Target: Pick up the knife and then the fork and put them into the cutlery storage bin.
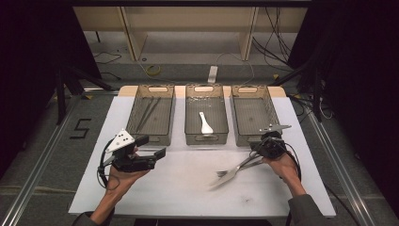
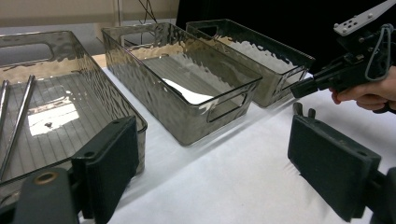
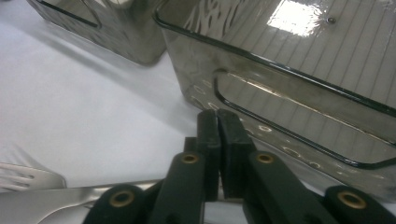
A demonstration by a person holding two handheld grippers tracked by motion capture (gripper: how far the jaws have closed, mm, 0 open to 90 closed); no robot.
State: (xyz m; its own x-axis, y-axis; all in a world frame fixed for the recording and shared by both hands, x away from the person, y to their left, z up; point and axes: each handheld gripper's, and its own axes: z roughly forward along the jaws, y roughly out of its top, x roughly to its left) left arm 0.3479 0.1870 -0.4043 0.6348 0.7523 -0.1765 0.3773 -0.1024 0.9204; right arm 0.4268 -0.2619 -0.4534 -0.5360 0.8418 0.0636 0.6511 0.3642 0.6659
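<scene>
1. The work in hand looks like sorting cutlery into three smoked-plastic bins, and the step now is the pick-up of a fork (image 1: 229, 173) from the white table top (image 1: 188, 188).
2. The fork lies on the table in front of the right bin (image 1: 254, 118), tines toward the middle of the table, handle running up under the right gripper (image 1: 256, 153). A second piece of cutlery seems to lie alongside it (the blur makes it hard to tell what).
3. In the right gripper view the two black jaws are pressed together just above the steel handle; whether they pinch the fork's handle or have closed beside it I cannot tell.
4. The right hand (image 1: 282, 165) holds its gripper low and tilted down toward the table, just before the right bin's near wall.
5. The left gripper (image 1: 155, 149) is held level over the table in front of the left bin (image 1: 151, 117), which holds chopsticks (image 1: 148, 113); its jaws stand wide apart with nothing between them.
6. The middle bin (image 1: 206, 120) holds a white spoon (image 1: 205, 123).
7. Next, I judge, comes a lift to test the grip, then a short carry over the right bin's rim; if the fork stays on the table, the jaws must open and take it again.
</scene>
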